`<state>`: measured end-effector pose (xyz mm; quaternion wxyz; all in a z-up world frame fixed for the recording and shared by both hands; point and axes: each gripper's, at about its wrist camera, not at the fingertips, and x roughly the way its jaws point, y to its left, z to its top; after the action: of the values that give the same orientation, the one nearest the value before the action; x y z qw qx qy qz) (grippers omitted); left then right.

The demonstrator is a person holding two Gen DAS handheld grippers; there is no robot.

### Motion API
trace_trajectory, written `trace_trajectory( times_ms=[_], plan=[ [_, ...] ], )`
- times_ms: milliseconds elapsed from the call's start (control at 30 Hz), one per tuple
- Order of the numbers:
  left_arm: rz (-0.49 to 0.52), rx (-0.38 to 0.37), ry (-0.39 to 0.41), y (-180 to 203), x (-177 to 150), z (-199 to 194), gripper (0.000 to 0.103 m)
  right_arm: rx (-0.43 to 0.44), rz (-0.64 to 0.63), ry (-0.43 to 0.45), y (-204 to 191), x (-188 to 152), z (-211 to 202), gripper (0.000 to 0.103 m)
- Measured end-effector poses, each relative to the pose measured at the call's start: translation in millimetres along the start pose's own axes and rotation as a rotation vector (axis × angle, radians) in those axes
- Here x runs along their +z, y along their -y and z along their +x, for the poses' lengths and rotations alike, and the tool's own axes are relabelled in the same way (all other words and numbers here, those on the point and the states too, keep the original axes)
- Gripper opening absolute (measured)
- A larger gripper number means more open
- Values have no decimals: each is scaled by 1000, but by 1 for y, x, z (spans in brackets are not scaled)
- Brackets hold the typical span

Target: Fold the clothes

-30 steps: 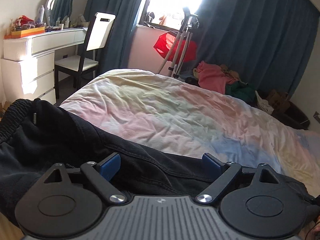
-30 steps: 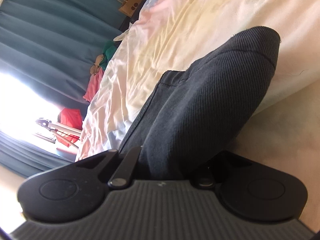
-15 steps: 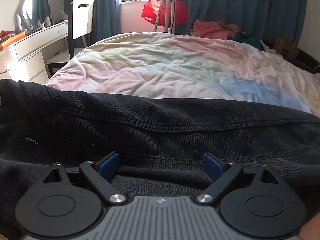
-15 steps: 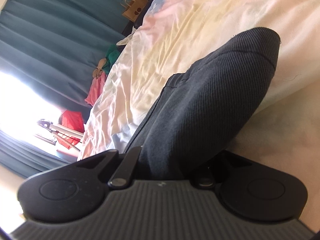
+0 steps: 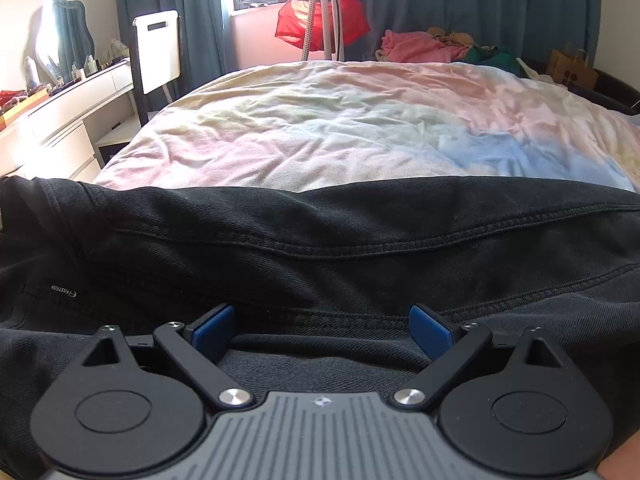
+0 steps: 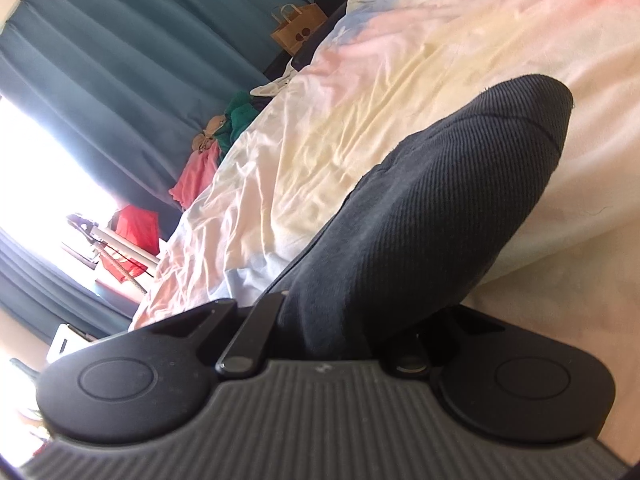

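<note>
A black denim garment with stitched seams (image 5: 320,248) is spread across the near edge of the bed, which is covered with a crumpled pastel quilt (image 5: 360,128). In the left wrist view the garment now fills the whole width in front of the left gripper (image 5: 322,330); one second ago only a bunched part with an elastic waistband was seen there, lying lower and to one side. So the cloth has been drawn out flat and wide over the near edge of the quilt. The blue pads (image 5: 212,330) of the left gripper stand wide apart, with cloth between and under them but not pinched.

The right gripper (image 6: 344,320) is closed on a thick dark bundle of the same garment (image 6: 440,208), which rises from the jaws and lies over the quilt edge; this grip has hardly changed during the last second.

It is judged that the garment is being laid out or smoothed. Whether a fold is already made cannot be told.
</note>
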<state>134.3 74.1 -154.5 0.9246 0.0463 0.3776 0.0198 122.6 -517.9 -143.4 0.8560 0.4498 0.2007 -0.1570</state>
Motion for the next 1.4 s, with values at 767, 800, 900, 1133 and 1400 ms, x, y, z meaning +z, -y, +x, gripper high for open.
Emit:
trace_trajectory(
  times_ms=[767,800,900,1133,1400],
  plan=[
    [2,8,-6,0,4,-2,96,-4,-375,199,-84,-13,-44,11],
    [-7,5,-11,-1,6,-3,96,-9,-416,220,-95,-16,-49,11],
    [-26,-6,-2,-5,13,-9,96,8,-570,300,-132,-31,-68,11],
    [-58,16,121,-27,25,-52,96,168,-1038,391,-223,-143,-94,11],
    [-192,29,283,-84,26,-112,100,367,-1511,347,-286,-296,-101,11]
  ],
)
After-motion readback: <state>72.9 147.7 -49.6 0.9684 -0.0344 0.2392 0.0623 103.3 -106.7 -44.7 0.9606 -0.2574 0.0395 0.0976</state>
